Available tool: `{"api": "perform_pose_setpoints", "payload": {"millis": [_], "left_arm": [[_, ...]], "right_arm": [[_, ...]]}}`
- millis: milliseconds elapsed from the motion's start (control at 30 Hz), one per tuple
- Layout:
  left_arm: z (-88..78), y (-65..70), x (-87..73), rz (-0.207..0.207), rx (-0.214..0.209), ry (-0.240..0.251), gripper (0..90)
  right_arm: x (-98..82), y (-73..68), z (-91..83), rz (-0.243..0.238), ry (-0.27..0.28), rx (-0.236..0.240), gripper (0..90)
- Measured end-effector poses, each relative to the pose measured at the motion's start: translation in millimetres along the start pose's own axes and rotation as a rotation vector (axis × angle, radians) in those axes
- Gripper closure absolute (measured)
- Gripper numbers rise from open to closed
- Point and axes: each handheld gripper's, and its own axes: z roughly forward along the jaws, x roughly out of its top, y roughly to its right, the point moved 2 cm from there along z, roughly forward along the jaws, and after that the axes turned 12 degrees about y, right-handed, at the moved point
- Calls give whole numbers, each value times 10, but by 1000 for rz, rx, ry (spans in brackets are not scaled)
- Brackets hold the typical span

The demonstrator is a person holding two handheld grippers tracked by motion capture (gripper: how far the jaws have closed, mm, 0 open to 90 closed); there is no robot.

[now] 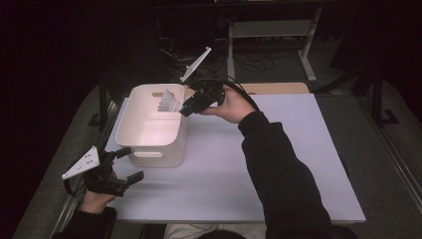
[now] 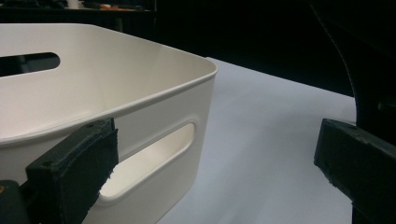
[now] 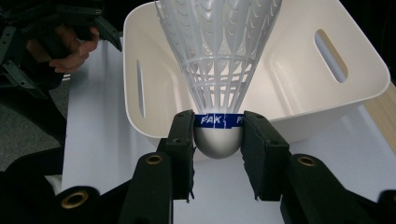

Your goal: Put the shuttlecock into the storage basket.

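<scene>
The right gripper (image 3: 218, 140) is clamping its jaws on the shuttlecock (image 3: 219, 56) by its cork, holding it over the bin (image 1: 149, 130) for dropping; the left gripper (image 1: 124, 167) is waiting, jaws open, beside the bin on the counter (image 1: 278, 164).

1 shuttlecock (image 3: 219, 70), 1 white bin (image 1: 149, 132), 2 claws, seemingly nothing else.

left claw (image 1: 127, 164): jaws apart, low | right claw (image 1: 185, 110): clamped, arm outstretched
</scene>
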Motion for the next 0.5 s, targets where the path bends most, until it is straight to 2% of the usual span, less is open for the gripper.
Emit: {"api": "perform_pose_setpoints", "payload": {"millis": [500], "left_arm": [[-4,-1,1,-3,1,0,0]], "right_arm": [[58,-43,247,-13,-18,41,643]]}}
